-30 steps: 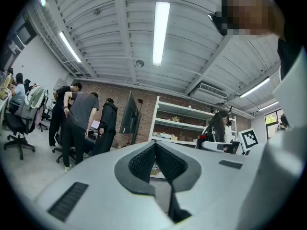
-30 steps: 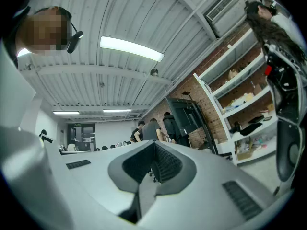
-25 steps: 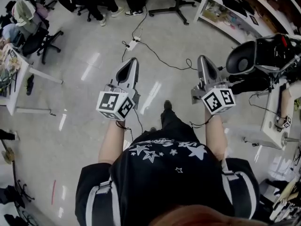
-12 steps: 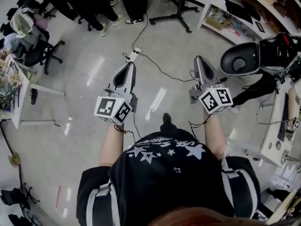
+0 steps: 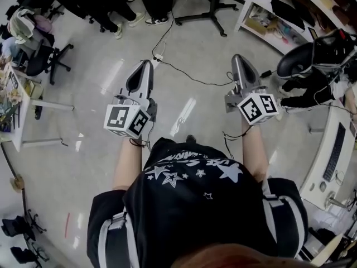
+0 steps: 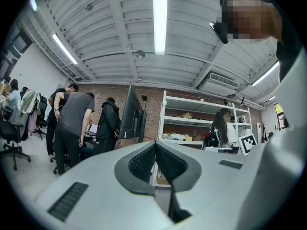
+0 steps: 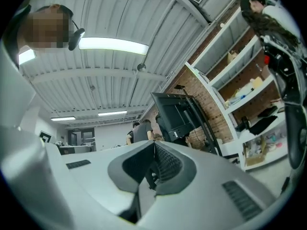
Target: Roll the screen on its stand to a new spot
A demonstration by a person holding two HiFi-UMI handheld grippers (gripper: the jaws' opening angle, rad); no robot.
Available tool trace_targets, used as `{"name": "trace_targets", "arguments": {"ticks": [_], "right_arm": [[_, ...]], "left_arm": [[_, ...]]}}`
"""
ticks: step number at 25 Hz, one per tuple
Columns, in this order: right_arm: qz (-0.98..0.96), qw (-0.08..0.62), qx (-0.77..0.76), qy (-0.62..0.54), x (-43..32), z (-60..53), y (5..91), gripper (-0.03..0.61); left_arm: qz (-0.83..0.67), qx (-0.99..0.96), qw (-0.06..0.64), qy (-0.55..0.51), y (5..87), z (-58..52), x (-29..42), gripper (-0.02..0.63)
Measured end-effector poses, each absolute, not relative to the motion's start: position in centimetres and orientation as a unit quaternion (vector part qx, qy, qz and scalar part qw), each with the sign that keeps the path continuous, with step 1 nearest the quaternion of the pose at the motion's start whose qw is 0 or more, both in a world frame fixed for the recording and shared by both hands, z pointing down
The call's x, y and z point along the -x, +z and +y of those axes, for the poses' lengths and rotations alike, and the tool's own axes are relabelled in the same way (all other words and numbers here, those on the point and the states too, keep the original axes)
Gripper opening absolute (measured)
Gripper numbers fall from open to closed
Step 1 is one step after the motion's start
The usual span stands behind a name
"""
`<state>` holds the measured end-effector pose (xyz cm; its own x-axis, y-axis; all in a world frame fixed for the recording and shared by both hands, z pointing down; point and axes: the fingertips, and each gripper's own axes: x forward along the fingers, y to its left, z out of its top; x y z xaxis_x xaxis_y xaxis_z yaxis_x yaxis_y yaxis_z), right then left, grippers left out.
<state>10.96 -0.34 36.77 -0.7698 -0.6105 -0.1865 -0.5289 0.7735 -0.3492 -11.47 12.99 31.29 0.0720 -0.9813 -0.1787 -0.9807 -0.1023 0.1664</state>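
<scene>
Ahead of me, my left tool and right tool both have their jaws pressed together on nothing, well short of the screen on its stand. Right of the screen, a white shelf unit holds boxes and small clutter.

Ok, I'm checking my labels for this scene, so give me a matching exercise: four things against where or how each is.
Things:
1 left gripper
2 power strip
3 screen
4 office chair

States or places:
A white, lying on the floor
B black, on a stand
C shut, empty
D far left of the head view

Pairs: 1-C, 2-A, 3-B, 4-D
</scene>
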Motion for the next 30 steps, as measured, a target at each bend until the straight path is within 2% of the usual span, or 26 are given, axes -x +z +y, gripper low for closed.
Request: {"name": "trace_targets", "arguments": {"ticks": [17,30], "right_arm": [[0.917,0.136,0.346,-0.143,-9.2,-8.2,38.4,0.006],[0.925,0.135,0.333,-0.124,2.9,-20.2,35.3,0.006]], "left_arm": [[-0.641,-0.755,-0.004,-0.138,31.3,1.9,15.3,0.011],[-0.624,-0.770,0.010,-0.135,30.3,-11.1,24.4,0.011]]}}
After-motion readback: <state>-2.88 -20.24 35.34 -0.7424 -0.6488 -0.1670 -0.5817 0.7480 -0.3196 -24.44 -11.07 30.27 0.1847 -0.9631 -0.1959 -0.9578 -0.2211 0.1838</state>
